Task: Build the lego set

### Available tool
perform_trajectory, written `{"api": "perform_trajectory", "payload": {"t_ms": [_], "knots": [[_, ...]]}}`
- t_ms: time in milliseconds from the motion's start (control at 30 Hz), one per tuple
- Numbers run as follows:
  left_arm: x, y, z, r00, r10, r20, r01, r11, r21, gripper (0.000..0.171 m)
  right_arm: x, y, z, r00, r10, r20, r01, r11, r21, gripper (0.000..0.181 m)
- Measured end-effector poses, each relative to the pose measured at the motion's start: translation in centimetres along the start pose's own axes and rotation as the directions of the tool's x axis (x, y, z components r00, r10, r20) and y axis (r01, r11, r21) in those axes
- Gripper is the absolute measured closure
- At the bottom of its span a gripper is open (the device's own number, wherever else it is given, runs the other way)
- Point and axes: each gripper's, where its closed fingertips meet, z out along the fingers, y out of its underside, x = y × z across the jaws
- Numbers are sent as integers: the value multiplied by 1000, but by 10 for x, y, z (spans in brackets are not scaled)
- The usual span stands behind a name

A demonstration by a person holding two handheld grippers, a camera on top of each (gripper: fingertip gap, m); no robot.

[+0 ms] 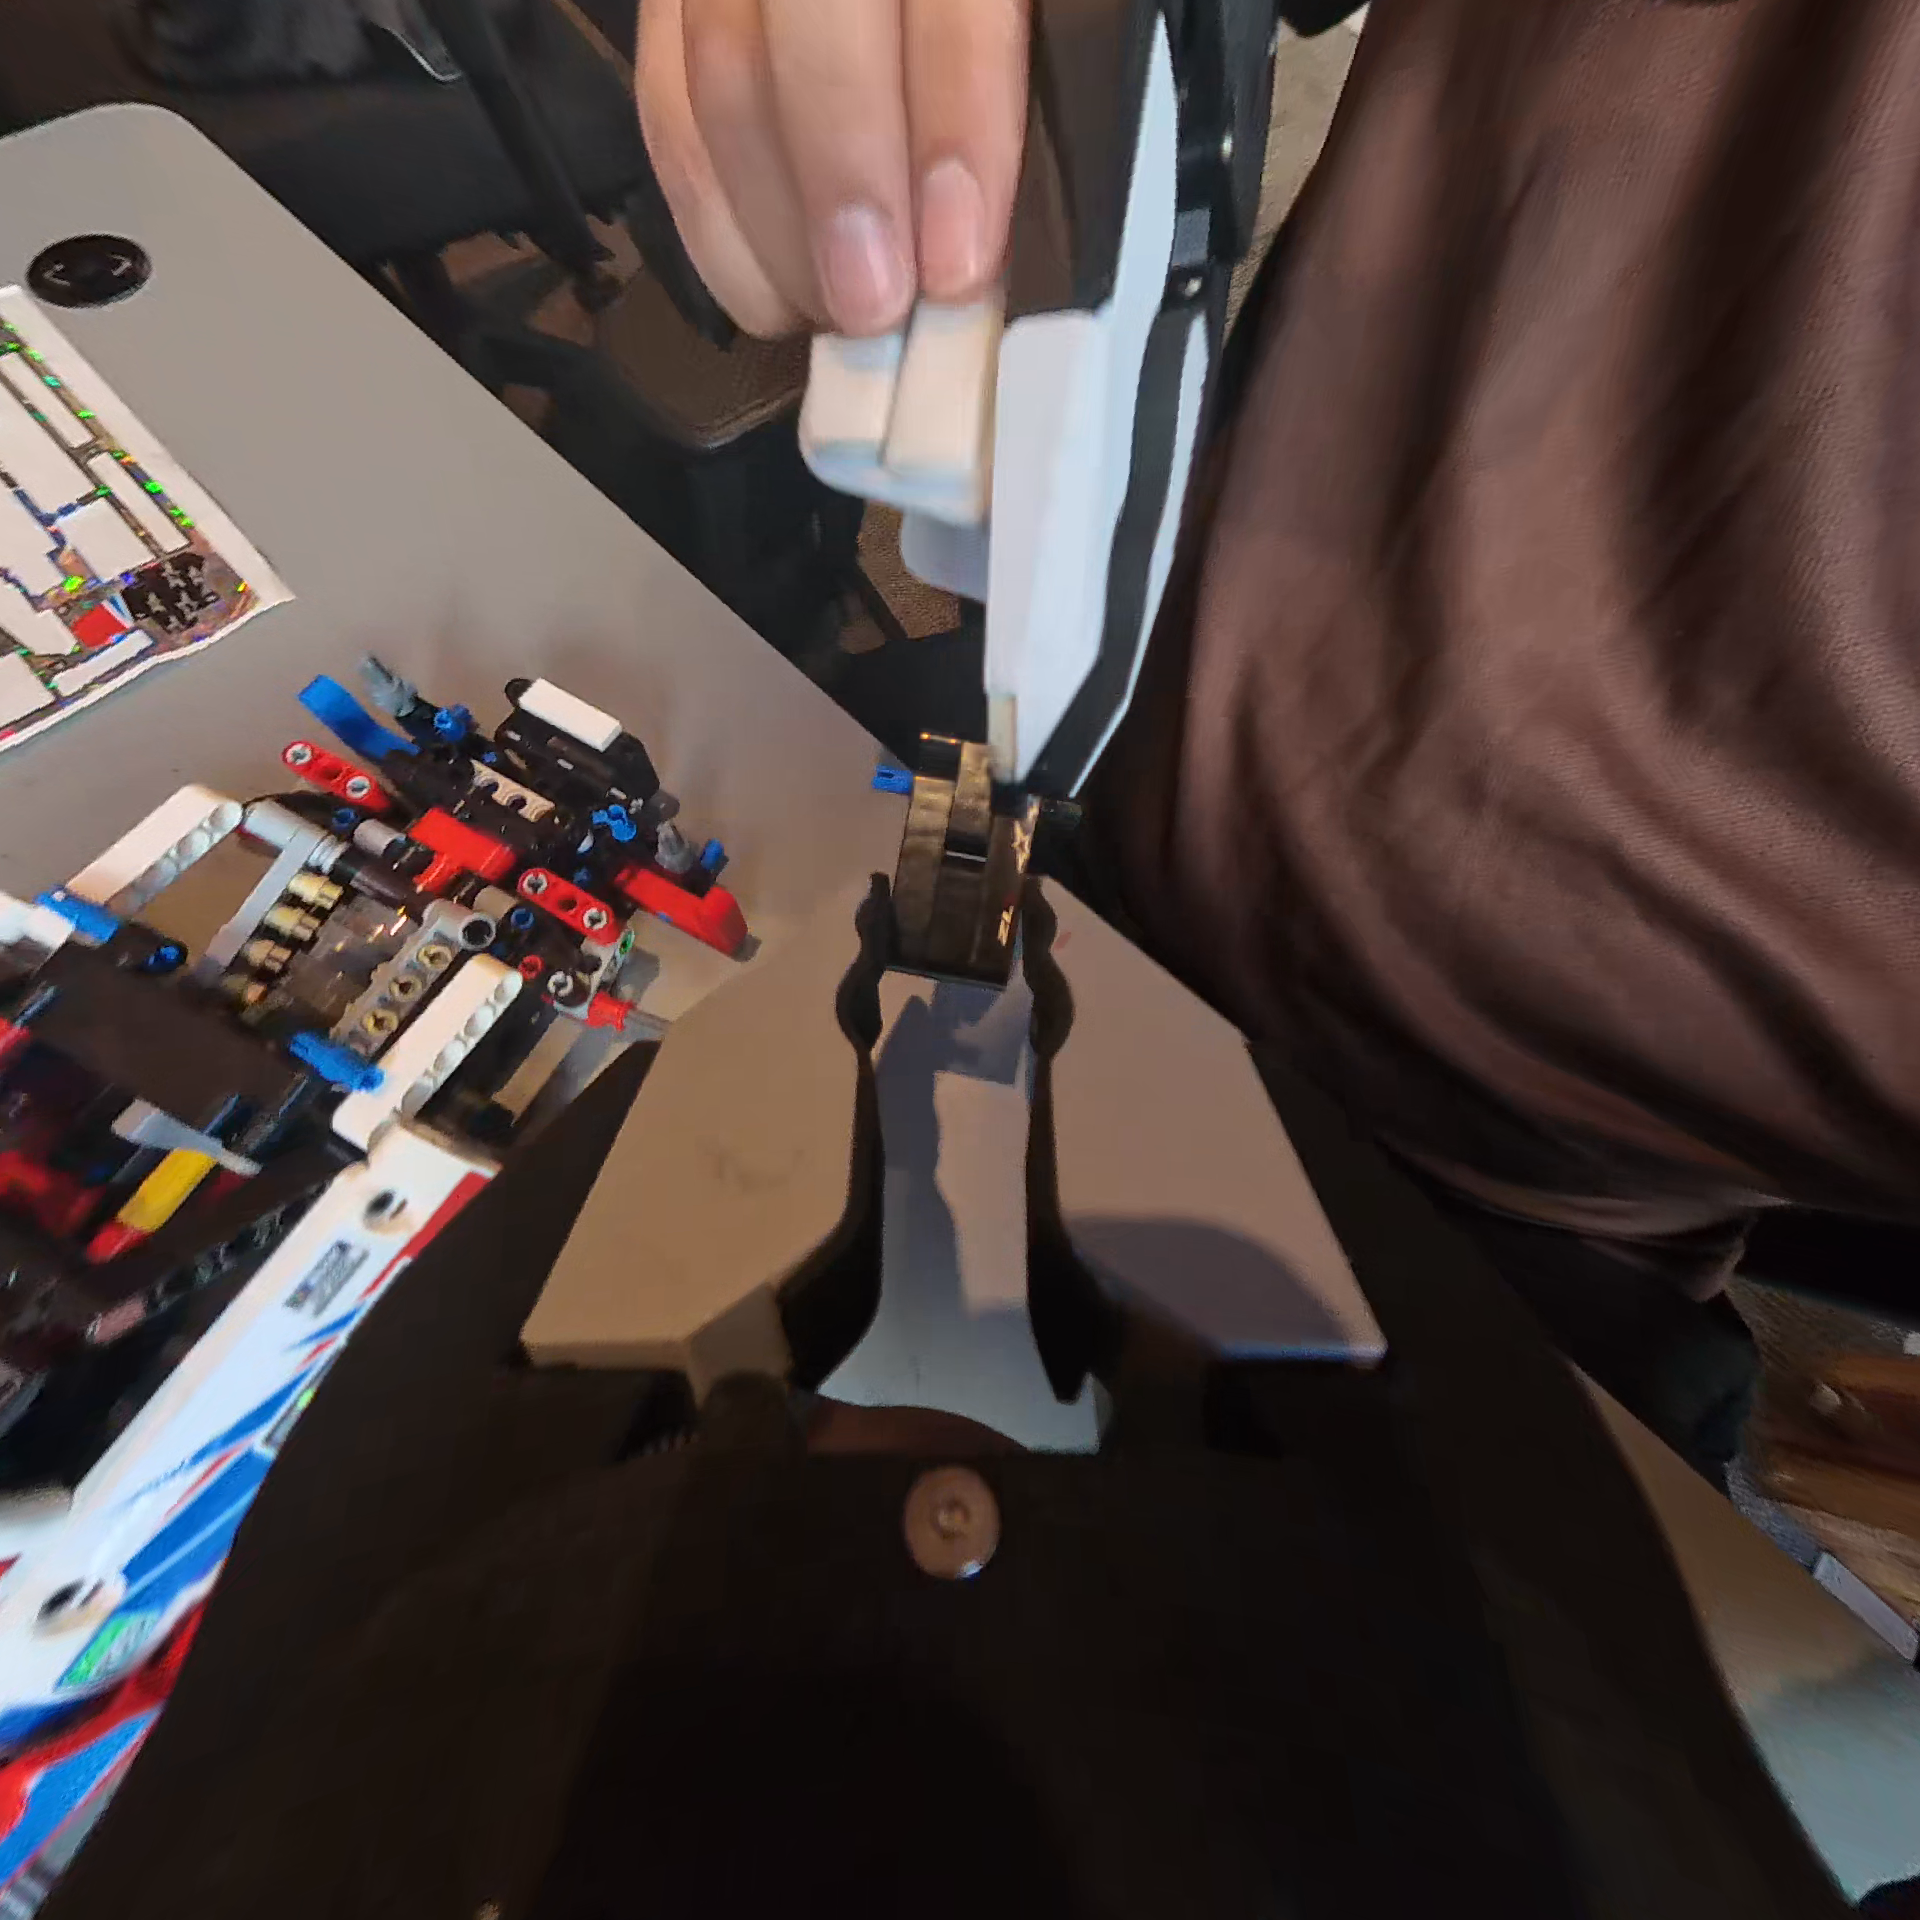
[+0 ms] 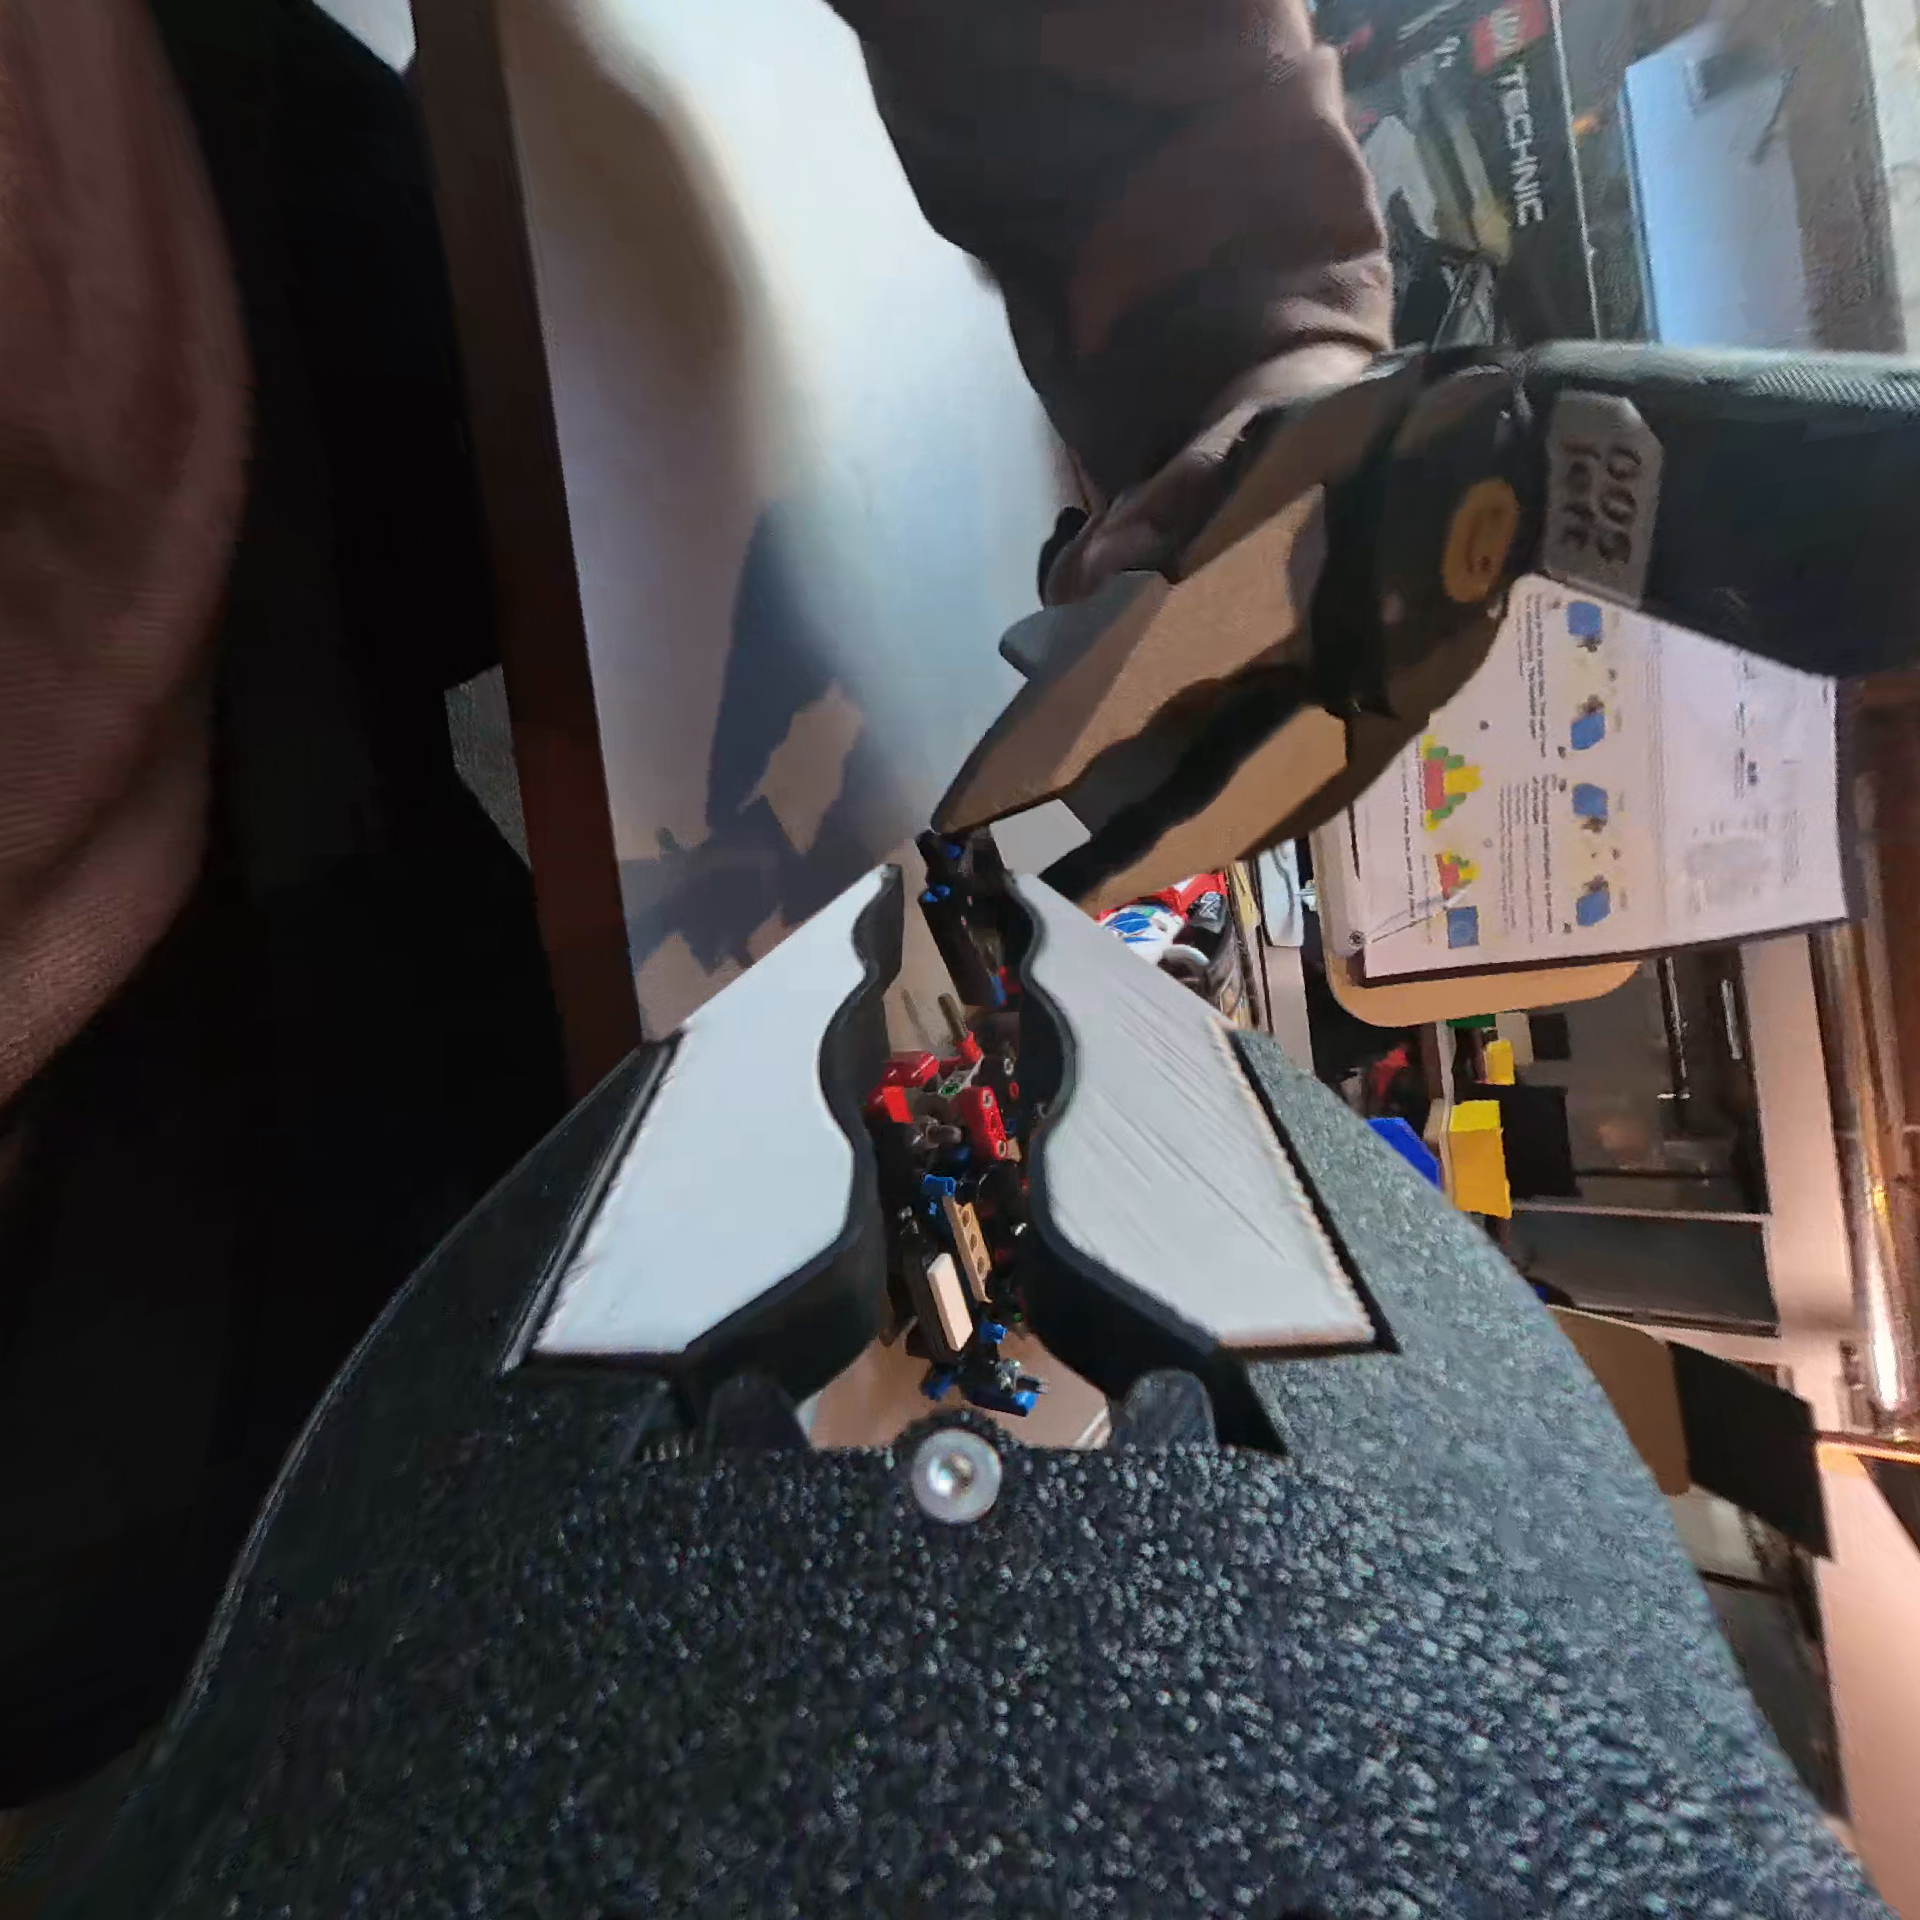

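Note:
A small black lego assembly [image 1: 961,883] with a blue pin is held over the table's near edge. My left gripper [image 1: 958,920] is shut on its lower part. My right gripper [image 1: 1006,774] comes down from above, held by a hand [image 1: 831,156], and its tip meets the assembly's top. In the right wrist view the assembly [image 2: 961,920] stands between my right gripper's [image 2: 954,881] white fingers, which close on it, and my left gripper [image 2: 987,847] reaches in from the upper right. The partly built lego car [image 1: 343,987] lies on the table to the left.
A sticker sheet [image 1: 94,540] lies on the grey table [image 1: 416,499] at the far left. A person in a brown shirt [image 1: 1507,623] sits close on the right. The lego box [image 2: 1496,156] and a printed sheet on a board [image 2: 1621,790] are beyond. My left and right fingertips are right by each other.

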Motion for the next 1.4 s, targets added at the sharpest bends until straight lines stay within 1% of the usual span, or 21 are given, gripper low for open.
{"api": "perform_trajectory", "payload": {"t_ms": [33, 67, 133, 233, 300, 333, 367, 400, 467, 533, 600, 700, 800, 967, 1100, 1233, 1400], "knots": [[-1, -2, 2, 1000, -1, -12, 1, 1000, 3, 150, -1, 2, 1, 1000, -30, 2, 30, 999, -10, 170], [-3, -3, 4, 1000, -2, -13, 2, 1000, -1, 150, -1, 5, 2, 998, -59, -7, 59, 998, -23, 172], [-8, -2, 7, 1000, 2, -3, -2, 1000, -10, 150, 0, 10, 2, 995, -93, -20, 92, 995, -45, 172], [-12, -9, 7, 1000, -4, 13, 4, 999, 43, 150, 5, 14, -3, 993, -102, -65, 99, 994, -50, 172], [-21, -14, 2, 996, -11, 87, 4, 997, 83, 148, 12, 20, -8, 987, -115, -115, 108, 992, -64, 174], [-30, -14, -4, 986, -13, 166, -1, 996, 85, 143, 16, 26, -10, 983, -120, -137, 110, 991, -80, 174], [-42, -13, -12, 965, -24, 261, 1, 996, 90, 136, 23, 34, -12, 979, -123, -163, 107, 989, -104, 173], [-52, -13, -20, 938, -39, 345, 4, 995, 102, 134, 29, 46, -13, 974, -124, -188, 100, 986, -133, 173], [-74, -12, -38, 855, -79, 513, 16, 992, 127, 135, 42, 71, -11, 967, -118, -225, 75, 979, -191, 173], [-91, -6, -50, 770, -100, 630, 37, 993, 112, 137, 52, 91, -6, 962, -100, -253, 42, 973, -226, 173], [-102, 4, -54, 700, -81, 710, 59, 997, 56, 139, 58, 103, 0, 962, -70, -264, 4, 971, -241, 173], [-105, 14, -45, 673, -33, 739, 70, 997, -19, 145, 62, 109, 10, 966, -45, -254, -15, 973, -229, 173], [-105, 21, -35, 678, -17, 735, 73, 996, -44, 146, 61, 112, 17, 971, -43, -236, -12, 974, -228, 173], [-106, 28, -25, 708, -49, 705, 87, 996, -18, 153, 54, 115, 28, 983, -14, -183, -28, 974, -225, 173], [-105, 27, -27, 706, -34, 707, 57, 998, -9, 152, 55, 116, 33, 985, 13, -173, -51, 975, -215, 174], [-96, 15, -27, 720, -23, 694, 2, 1000, 31, 151, 55, 114, 36, 984, 5, -180, -42, 979, -201, 174], [-98, 17, -17, 737, -40, 675, 26, 999, 32, 150, 54, 114, 37, 982, -31, -186, -5, 981, -193, 174]]}}
